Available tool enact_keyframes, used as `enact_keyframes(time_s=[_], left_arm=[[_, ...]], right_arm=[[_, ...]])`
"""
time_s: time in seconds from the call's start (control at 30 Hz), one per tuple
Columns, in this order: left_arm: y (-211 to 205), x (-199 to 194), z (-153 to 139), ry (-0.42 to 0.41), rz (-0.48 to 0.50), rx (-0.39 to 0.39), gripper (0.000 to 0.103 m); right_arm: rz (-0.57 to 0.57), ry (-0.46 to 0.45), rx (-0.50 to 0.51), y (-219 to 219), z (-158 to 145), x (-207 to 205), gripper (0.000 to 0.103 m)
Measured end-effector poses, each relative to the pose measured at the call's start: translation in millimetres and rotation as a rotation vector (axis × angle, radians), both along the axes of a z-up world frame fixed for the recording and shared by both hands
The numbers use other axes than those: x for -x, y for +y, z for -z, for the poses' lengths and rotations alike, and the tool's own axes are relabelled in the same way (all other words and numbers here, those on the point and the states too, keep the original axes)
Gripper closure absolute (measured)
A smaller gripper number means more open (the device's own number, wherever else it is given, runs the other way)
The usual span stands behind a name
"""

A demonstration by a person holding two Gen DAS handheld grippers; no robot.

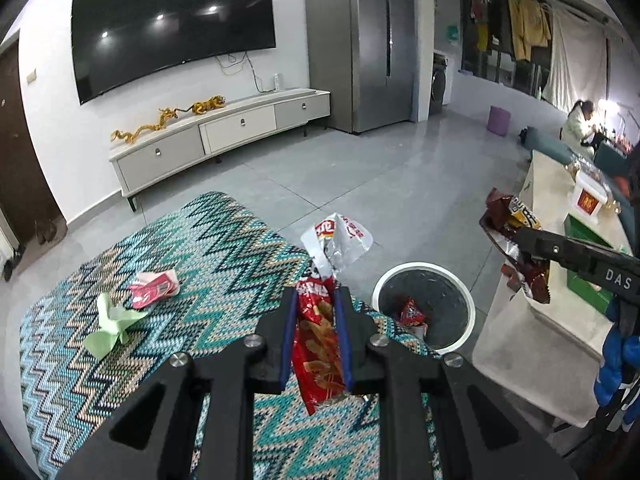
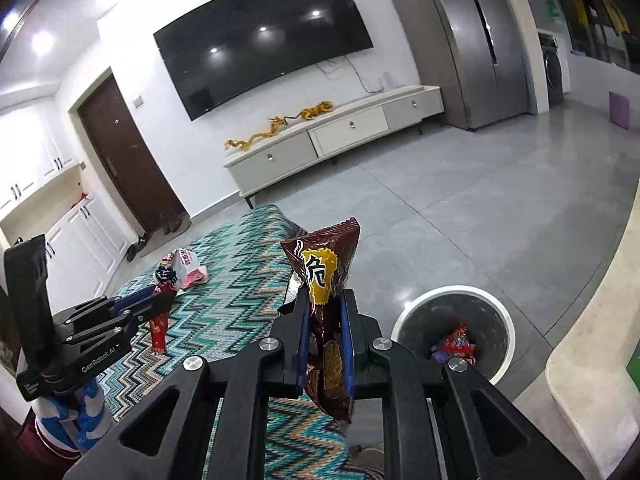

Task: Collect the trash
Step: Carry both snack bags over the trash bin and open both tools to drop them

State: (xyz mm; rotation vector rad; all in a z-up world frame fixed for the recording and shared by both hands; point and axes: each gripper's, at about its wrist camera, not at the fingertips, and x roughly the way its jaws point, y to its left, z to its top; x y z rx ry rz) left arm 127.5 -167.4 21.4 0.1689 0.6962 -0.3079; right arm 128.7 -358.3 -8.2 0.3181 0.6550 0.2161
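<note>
Left gripper point(image 1: 315, 300), fingers clamped on a crinkled red-and-silver foil snack wrapper point(image 1: 320, 320), hangs above the zigzag-patterned teal cloth point(image 1: 224, 248). Right gripper point(image 2: 325, 304) pinches a dark brown foil snack bag point(image 2: 324, 276). Both wrappers look light, limp and slippery, best held mid-body. Beyond sits the white-rimmed grey trash bin point(image 2: 454, 326); a crumpled green tissue point(image 1: 110, 324) and pink wrapper point(image 1: 154, 288) wait uncollected.

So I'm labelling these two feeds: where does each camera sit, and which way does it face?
Left wrist: on the left gripper, facing the rug and bin; its fingers pinch a red wrapper, with the right gripper alongside.
Right wrist: on the right gripper, facing the same way; it pinches a brown wrapper, with the left gripper alongside.
Shared: TV, rug, bin.
</note>
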Motion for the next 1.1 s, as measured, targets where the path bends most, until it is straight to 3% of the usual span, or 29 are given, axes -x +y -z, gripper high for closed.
enact_keyframes(time_s=[0.6, 1.1], left_arm=[[-75, -47, 43, 0.074, 0.089, -0.097, 0.085], [-151, -119, 97, 0.247, 0.17, -0.117, 0.085]], right_arm=[[0.067, 0.093, -0.063, -44, 51, -49, 0.089], [0.159, 0.207, -0.057, -88, 101, -102, 0.089]])
